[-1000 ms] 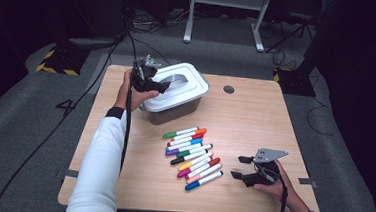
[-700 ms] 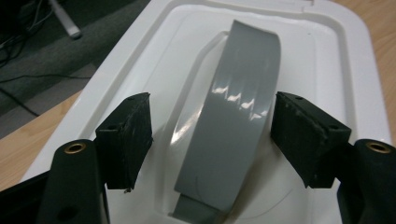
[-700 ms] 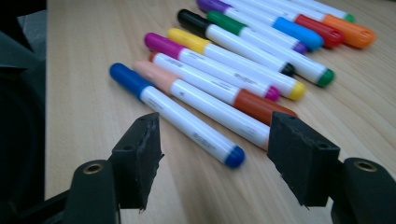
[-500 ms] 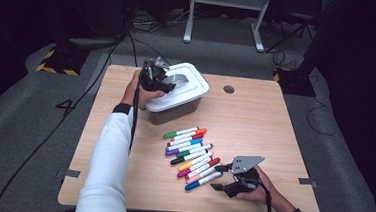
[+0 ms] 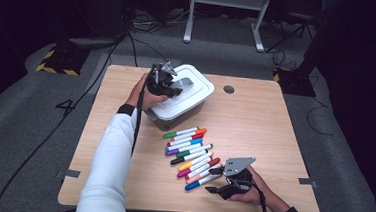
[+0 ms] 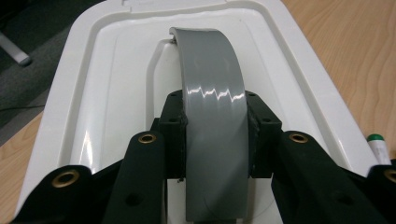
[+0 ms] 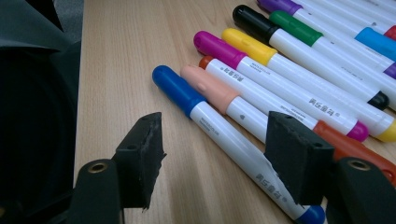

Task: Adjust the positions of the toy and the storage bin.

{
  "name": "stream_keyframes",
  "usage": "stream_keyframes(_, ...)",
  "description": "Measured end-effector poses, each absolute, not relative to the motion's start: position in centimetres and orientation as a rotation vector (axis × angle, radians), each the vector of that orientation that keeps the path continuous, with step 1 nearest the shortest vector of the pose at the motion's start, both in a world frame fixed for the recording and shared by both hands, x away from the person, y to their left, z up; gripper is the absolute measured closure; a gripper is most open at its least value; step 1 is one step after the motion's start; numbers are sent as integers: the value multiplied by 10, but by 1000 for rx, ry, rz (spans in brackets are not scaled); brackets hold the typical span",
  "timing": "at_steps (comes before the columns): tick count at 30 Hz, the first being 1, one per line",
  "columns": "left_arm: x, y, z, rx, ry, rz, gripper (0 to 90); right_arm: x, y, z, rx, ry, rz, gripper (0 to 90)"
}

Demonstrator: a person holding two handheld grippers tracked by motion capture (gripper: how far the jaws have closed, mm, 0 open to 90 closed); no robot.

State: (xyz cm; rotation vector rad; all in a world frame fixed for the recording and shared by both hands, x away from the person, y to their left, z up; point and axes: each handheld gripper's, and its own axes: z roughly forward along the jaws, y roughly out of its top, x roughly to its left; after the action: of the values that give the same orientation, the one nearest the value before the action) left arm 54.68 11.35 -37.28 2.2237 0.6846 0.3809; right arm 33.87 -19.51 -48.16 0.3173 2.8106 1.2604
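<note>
1. My left tool [image 5: 166, 82] is clamped across the grey handle [image 6: 212, 116] of the white box lid [image 6: 107, 116], upper middle of the high view; its jaws have just been closing and the pads now press both edges of the handle. The handle is glossy and curved, so I judge it could slide through the pads if I lift at an angle.

2. If the lid is snapped down tight, pulling up could drag the whole box [image 5: 181, 108] across the tabletop [image 5: 255, 115] or tip it.

3. My right tool [image 7: 212, 154] stands wide, holding nothing, lower right of the high view, with the blue-capped marker [image 7: 219, 135] lying between its jaws.

4. The peach-capped marker [image 7: 210, 88] lies touching the blue one, so closing carelessly could pinch both or roll the row of markers [image 5: 190, 149] apart.

5. Round barrels roll easily; a nudge might send one toward the tabletop's near edge.
</note>
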Motion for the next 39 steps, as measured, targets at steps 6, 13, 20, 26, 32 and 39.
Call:
stream_keyframes(6, 546, 100, -371, 2255, 614, 338, 666, 339, -198, -482, 328, 2810, 1259, 376)
stream_keyframes(13, 547, 87, -372, 2252, 567, 291, 666, 338, -199, -482, 329, 2811, 1250, 387)
stream_keyframes(20, 546, 77, -372, 2258, 524, 267, 667, 335, -195, -486, 316, 2838, 1248, 432)
stream_keyframes(26, 544, 67, -373, 2257, 484, 249, 667, 331, -190, -490, 280, 2829, 1186, 465)
stream_keyframes(32, 543, 56, -371, 2276, 438, 237, 666, 328, -190, -490, 250, 2827, 1164, 529)
stream_keyframes(39, 542, 55, -369, 2296, 463, 250, 666, 330, -198, -492, 273, 2826, 1122, 557)
